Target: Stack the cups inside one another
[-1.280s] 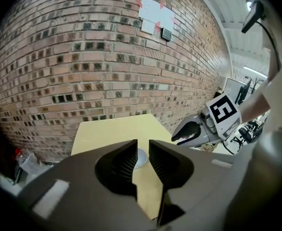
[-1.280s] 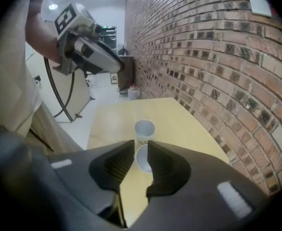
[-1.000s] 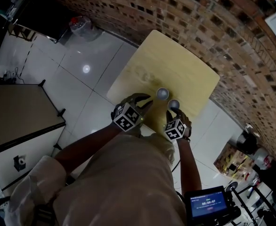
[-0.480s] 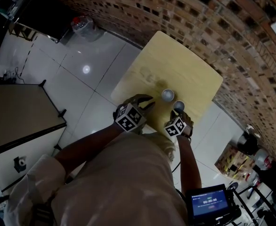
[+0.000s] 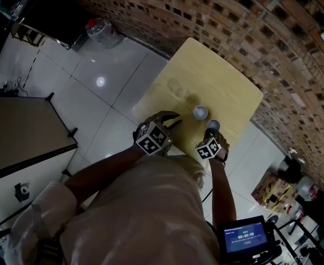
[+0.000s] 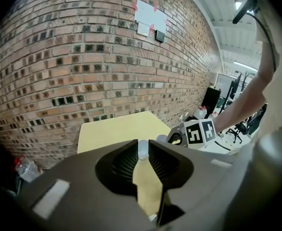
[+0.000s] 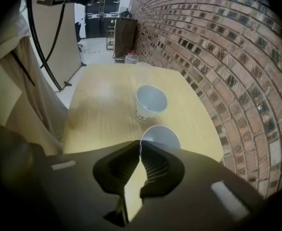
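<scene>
Floor: pale glossy tiles [image 5: 95,81] fill the left of my head view, under a dark-topped bench [image 5: 18,131] at the far left edge.
Left gripper [image 5: 174,120]: I see it over the near left edge of the worktop [image 5: 206,76]. In its own view the jaws stand a little apart at the tips and grip nothing [image 6: 142,154].
Worktop: pale yellow wood, with its far edge against the brick wall [image 5: 250,32]. It carries both cups.
Far cup [image 5: 200,112]: white, upright, mouth up, on the worktop right of the left gripper and clear of it. In the left gripper view it shows beyond the gap between that gripper's tips [image 6: 142,148]. The right gripper view shows dark print near its base [image 7: 150,101], too small for me to read.
Near cup [image 5: 213,125]: white, upright, just beside the far cup on its near right side. I cannot tell whether the two touch.
Right gripper [image 5: 212,131]: at the near cup. In its own view the jaws are closed together on the left part of that cup's rim [image 7: 140,147], with the open mouth [image 7: 161,136] just beyond the tips.
Stacking: not done. The cups stand side by side, neither inside the other.
</scene>
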